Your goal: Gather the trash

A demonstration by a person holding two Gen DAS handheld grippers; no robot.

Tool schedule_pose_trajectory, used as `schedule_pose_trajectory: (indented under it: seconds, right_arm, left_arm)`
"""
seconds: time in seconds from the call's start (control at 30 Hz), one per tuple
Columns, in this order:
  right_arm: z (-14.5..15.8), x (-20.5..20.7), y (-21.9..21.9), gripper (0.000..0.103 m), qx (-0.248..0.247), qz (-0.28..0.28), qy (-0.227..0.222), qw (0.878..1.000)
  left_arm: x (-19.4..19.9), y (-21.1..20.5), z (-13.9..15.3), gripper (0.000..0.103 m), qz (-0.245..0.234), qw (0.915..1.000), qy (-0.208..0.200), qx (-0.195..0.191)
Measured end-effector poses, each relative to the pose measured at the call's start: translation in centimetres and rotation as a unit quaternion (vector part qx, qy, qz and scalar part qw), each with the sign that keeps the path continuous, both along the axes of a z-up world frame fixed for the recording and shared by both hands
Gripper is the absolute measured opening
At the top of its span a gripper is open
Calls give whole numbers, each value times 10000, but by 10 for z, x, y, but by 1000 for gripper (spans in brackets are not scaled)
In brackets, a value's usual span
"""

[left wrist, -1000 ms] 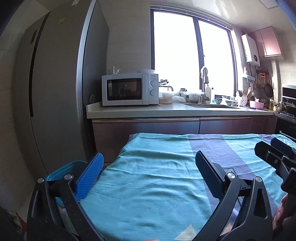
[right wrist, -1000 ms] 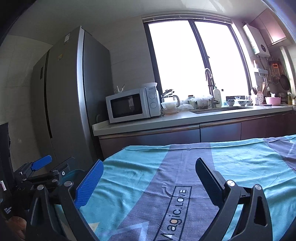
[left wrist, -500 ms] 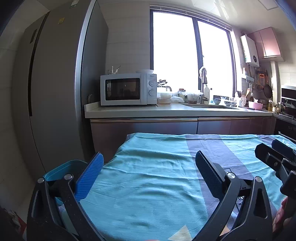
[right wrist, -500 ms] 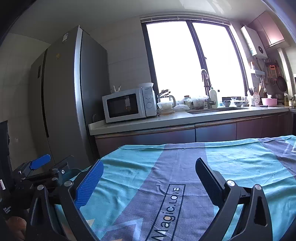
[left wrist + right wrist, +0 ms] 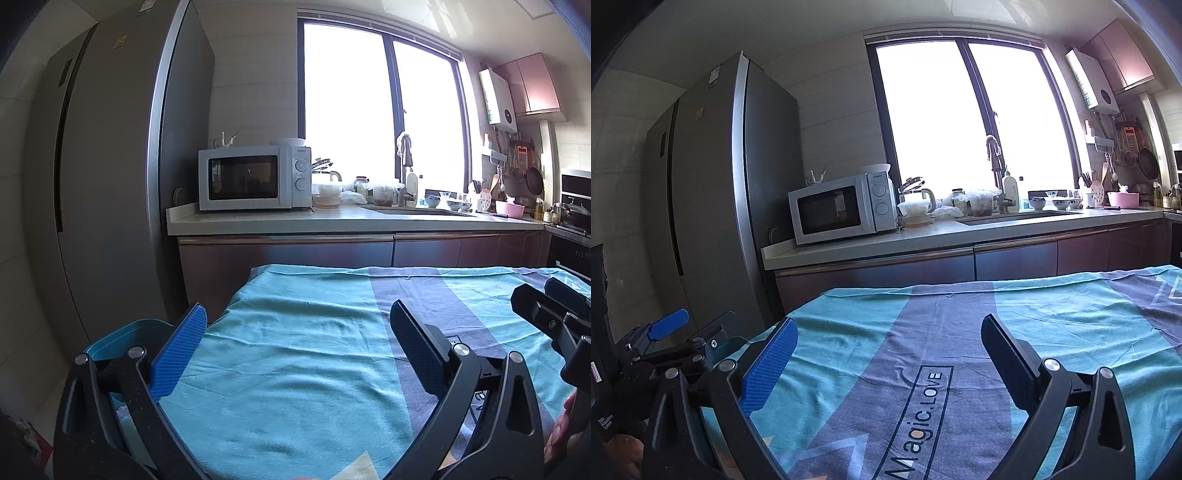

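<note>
Two open, empty grippers above a cloth-covered table, teal bin at its left edge.

Teal plastic bin (image 5: 122, 332): round-cornered rim, just beside the table's left edge, partly hidden behind the left gripper's blue finger; contents not visible. Left gripper (image 5: 293, 332): jaws spread wide, holding nothing, hovering over the cloth; textured blue pad (image 5: 177, 354) on one finger, black frame. Right gripper (image 5: 886, 347): likewise wide apart and empty. Tablecloth (image 5: 1052, 317): wrinkled fabric, teal with grey-purple bands, printed "Magic.LOVE" in a box. Beyond: white microwave (image 5: 255, 177) with two dials on a pale countertop (image 5: 332, 219), tall grey refrigerator (image 5: 107, 177), bright window (image 5: 380, 110).
</note>
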State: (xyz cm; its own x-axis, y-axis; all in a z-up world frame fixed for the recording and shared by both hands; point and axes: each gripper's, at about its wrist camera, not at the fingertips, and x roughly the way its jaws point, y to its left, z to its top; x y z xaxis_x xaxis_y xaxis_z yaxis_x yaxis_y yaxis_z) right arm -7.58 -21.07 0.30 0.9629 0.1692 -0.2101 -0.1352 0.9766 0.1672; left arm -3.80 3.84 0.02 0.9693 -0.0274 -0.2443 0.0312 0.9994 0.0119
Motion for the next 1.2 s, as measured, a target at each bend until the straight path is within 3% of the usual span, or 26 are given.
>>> schedule_pose_trajectory:
  seconds: [1.2]
  right_arm:
    - [5,-1,-6,96,-9,-72,-68,9999]
  left_arm:
    - [11,-7,-3,98,-99,9999,22,-23]
